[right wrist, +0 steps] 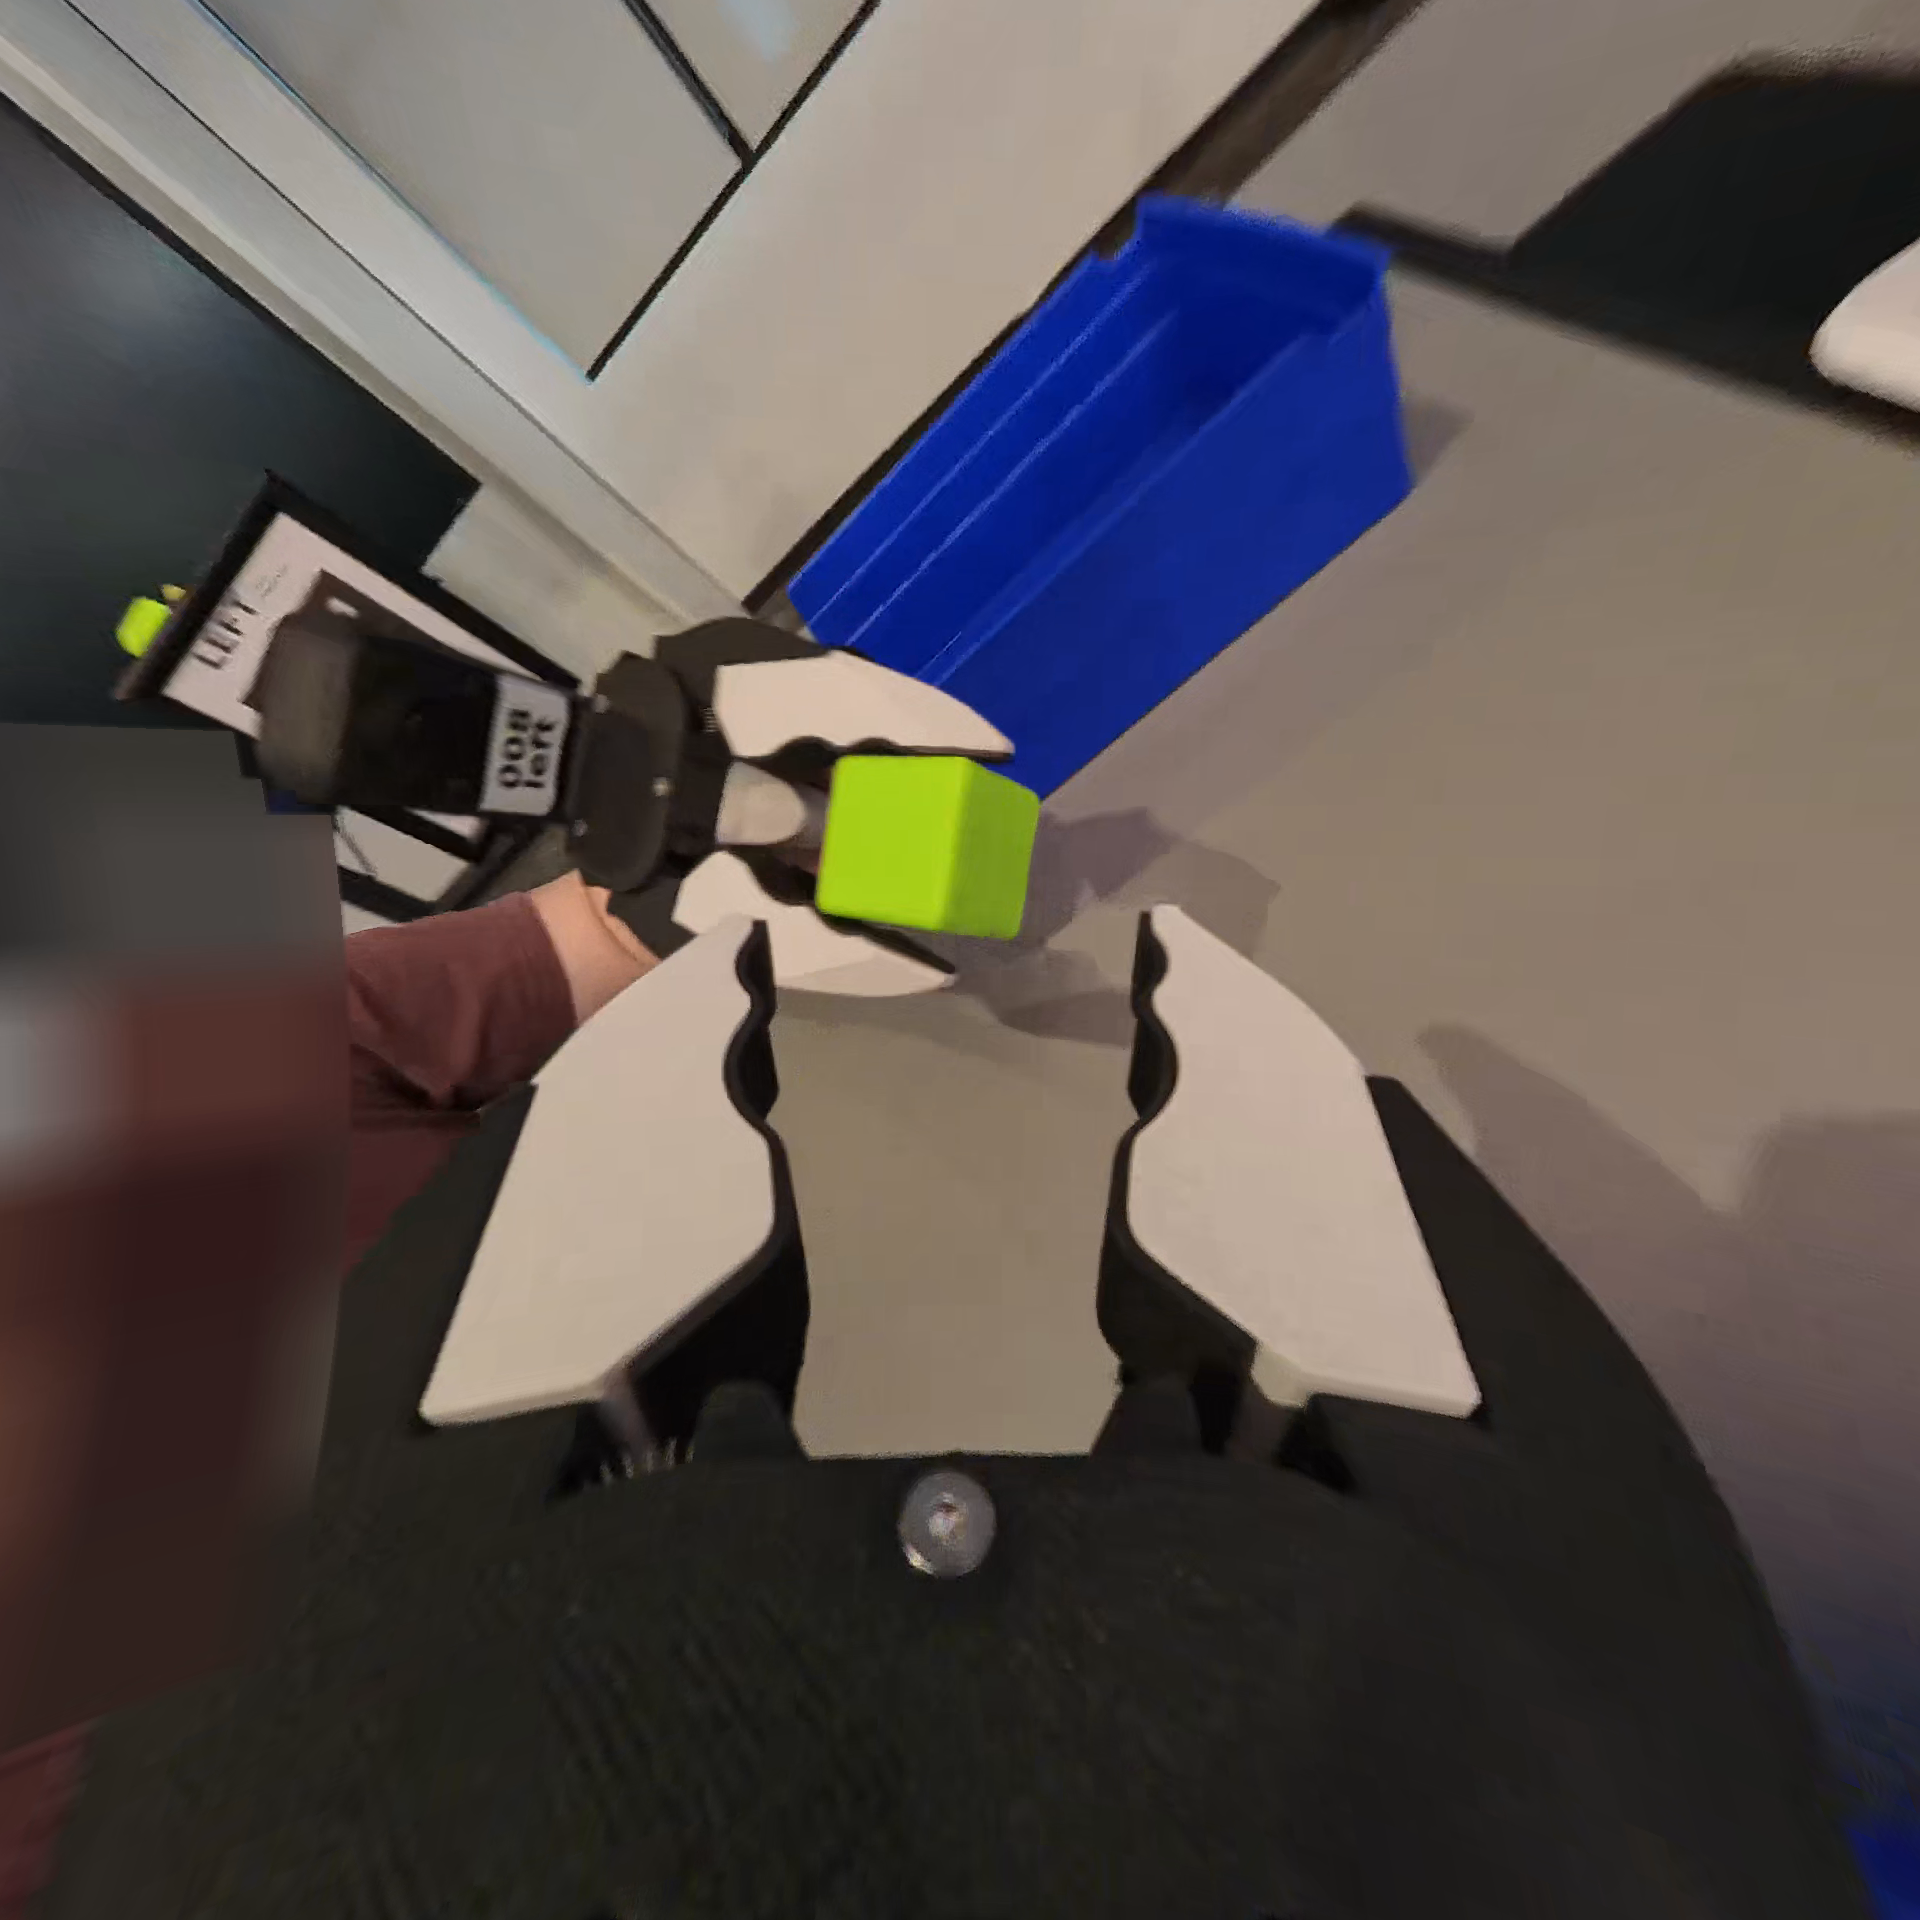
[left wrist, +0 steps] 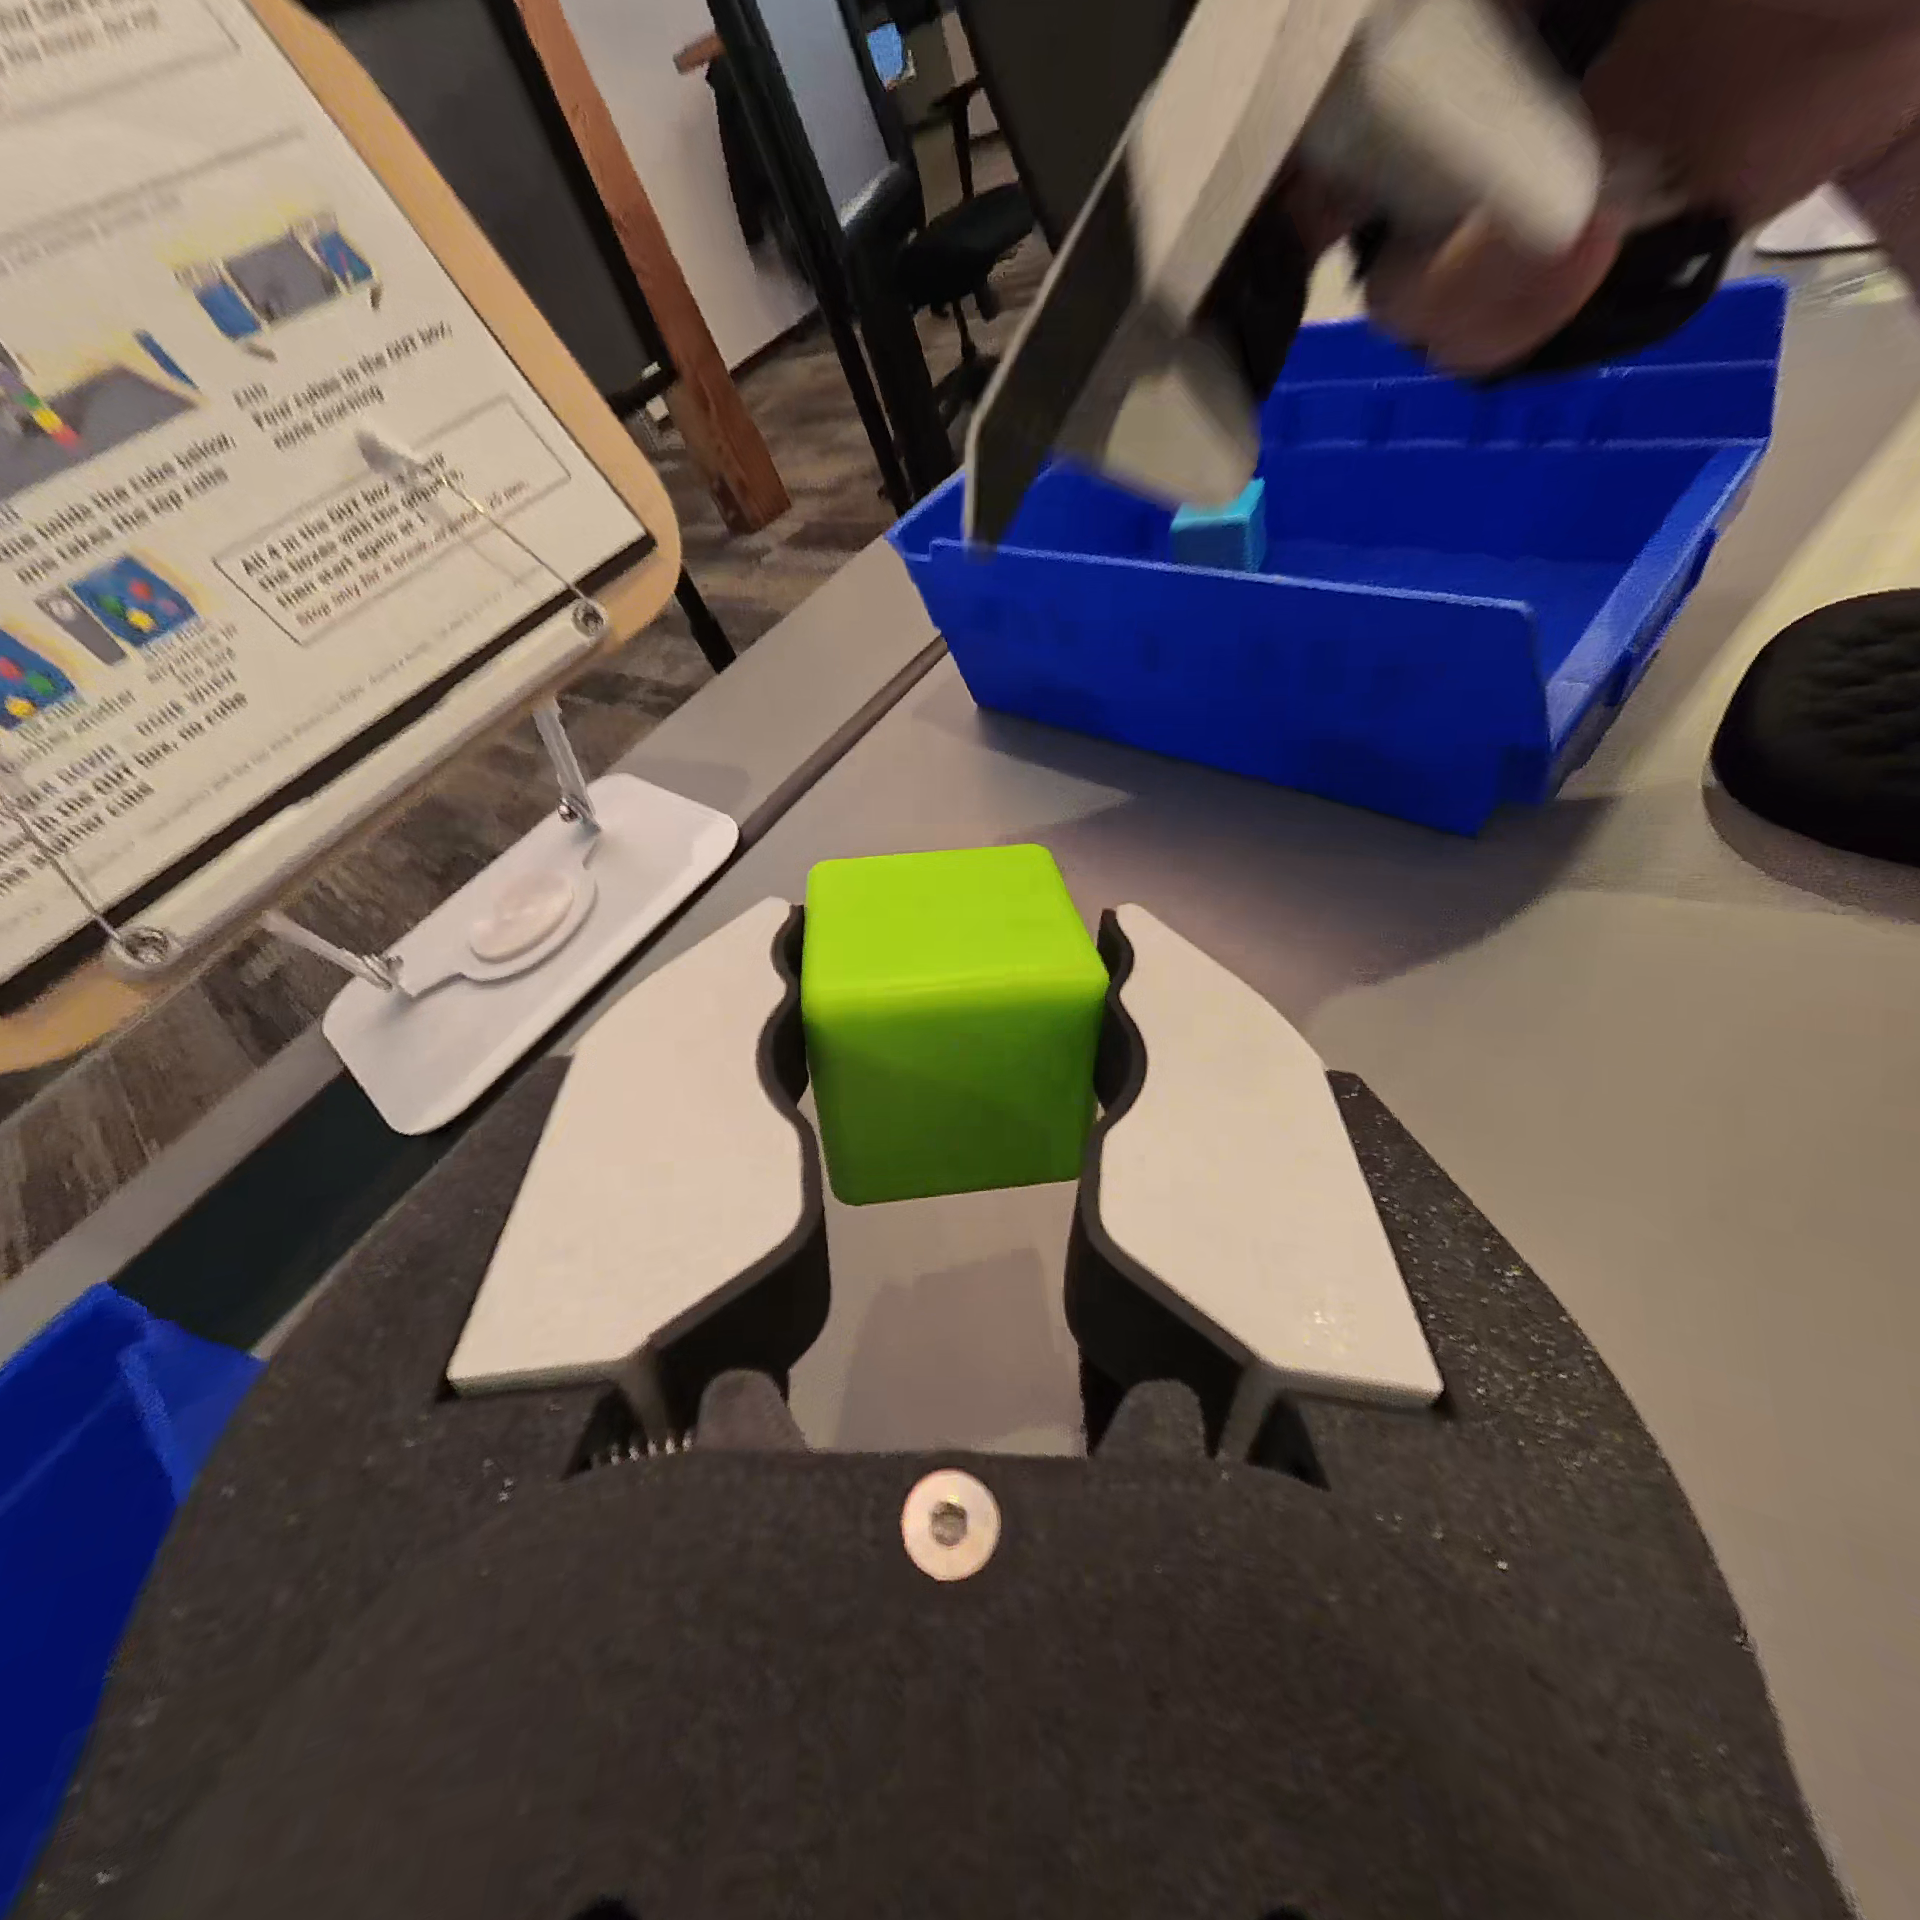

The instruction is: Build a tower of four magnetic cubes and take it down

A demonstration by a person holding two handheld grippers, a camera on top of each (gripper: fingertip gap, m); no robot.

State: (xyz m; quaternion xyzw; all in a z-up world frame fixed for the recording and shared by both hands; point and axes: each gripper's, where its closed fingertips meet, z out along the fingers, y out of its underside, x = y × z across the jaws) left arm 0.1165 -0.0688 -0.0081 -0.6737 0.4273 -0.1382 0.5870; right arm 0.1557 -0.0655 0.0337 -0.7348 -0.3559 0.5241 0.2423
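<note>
Grey table [left wrist: 1558, 1143]; level green cube [left wrist: 951, 1023] in left claw [left wrist: 951, 997]

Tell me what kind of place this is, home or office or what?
Probably an office or lab workspace set up for recording a task: a grey desk holding a blue parts bin, an instruction sheet on a stand at the desk's edge, and black office chairs on carpet behind.

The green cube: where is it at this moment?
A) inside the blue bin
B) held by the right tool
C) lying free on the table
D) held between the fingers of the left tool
D: the green cube sits clamped in the left tool; the right tool is open and empty.
</note>
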